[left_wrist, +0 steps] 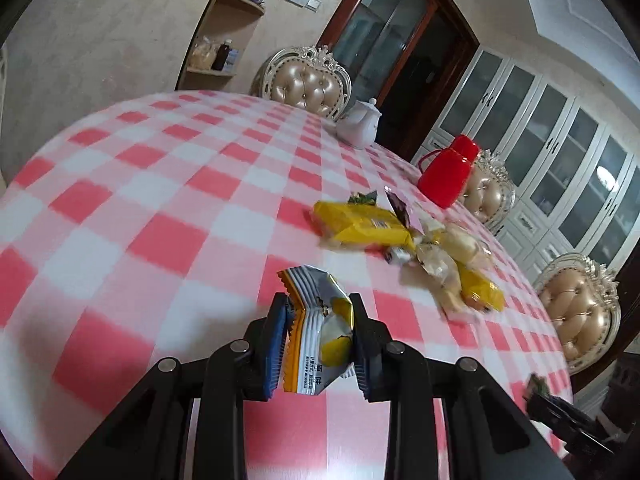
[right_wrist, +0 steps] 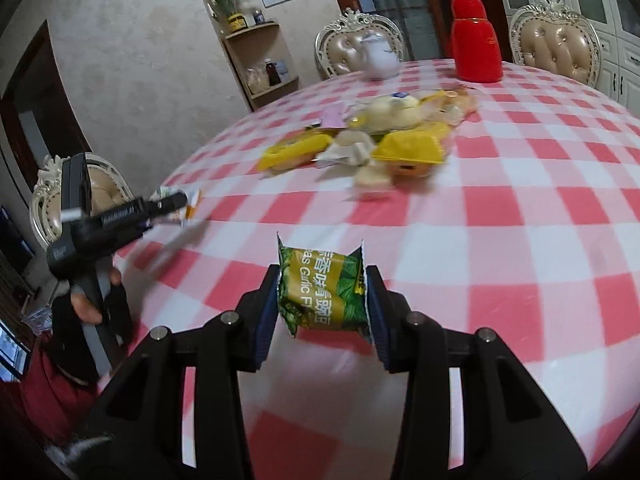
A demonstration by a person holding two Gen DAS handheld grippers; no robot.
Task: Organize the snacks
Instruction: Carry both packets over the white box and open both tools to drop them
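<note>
Two packets ride in my grippers at bottom centre: my left gripper pinches a silver-and-yellow snack packet, my right gripper a green garlic-pea packet. Farther up the checked table lies the snack pile. Slick, crumpled wrappers could slip free.

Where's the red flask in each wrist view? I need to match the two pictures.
Left wrist: red flask at right of centre, by the table's far edge.
Right wrist: red flask at top, right of centre.
Shared landmark: the white teapot, left of the flask in both.
</note>
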